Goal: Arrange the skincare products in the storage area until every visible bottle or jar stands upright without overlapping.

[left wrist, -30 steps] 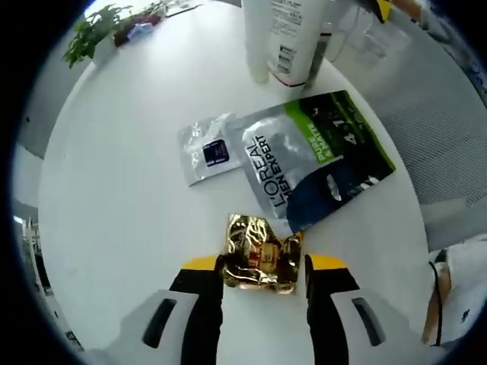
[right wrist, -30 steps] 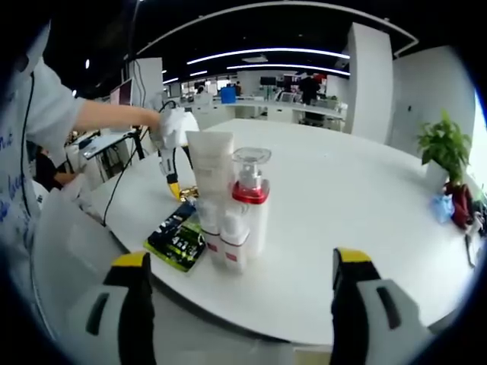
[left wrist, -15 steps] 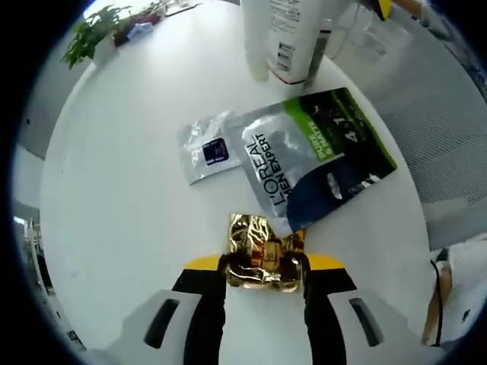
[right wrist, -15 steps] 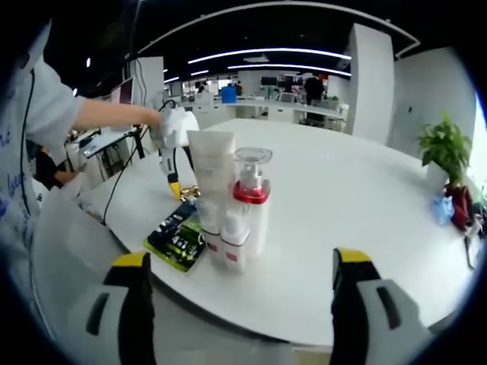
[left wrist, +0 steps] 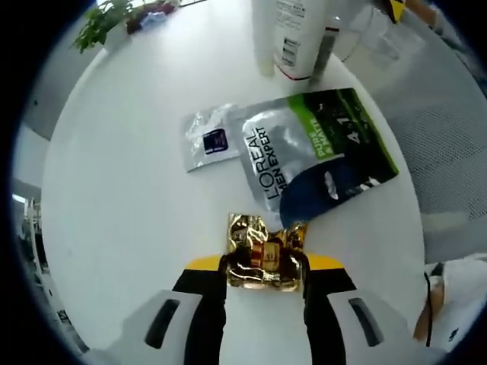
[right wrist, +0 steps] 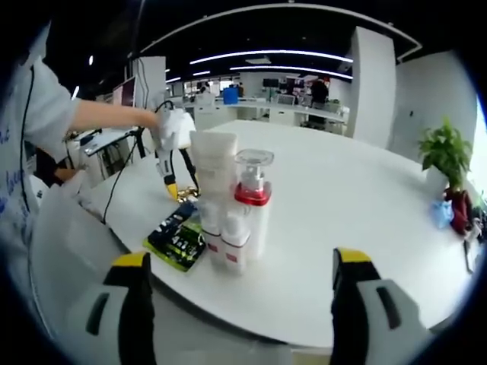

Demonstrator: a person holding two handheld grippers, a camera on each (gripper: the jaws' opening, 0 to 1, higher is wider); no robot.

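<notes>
The left gripper (left wrist: 263, 268) is clamped on a gold sachet (left wrist: 262, 253) lying on the white table (left wrist: 129, 213). Beyond it lie a small silver sachet (left wrist: 207, 138) and, to its right, a grey-green pouch (left wrist: 312, 152); upright bottles (left wrist: 293, 38) stand farther off. The right gripper (right wrist: 240, 285) hovers with fingers wide apart, facing the bottles (right wrist: 232, 205).

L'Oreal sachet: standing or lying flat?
Lying flat. The L'Oreal sachet rests face up on the white table, its printed front fully readable, one corner reaching the gold packet held between the left gripper's jaws.
</notes>
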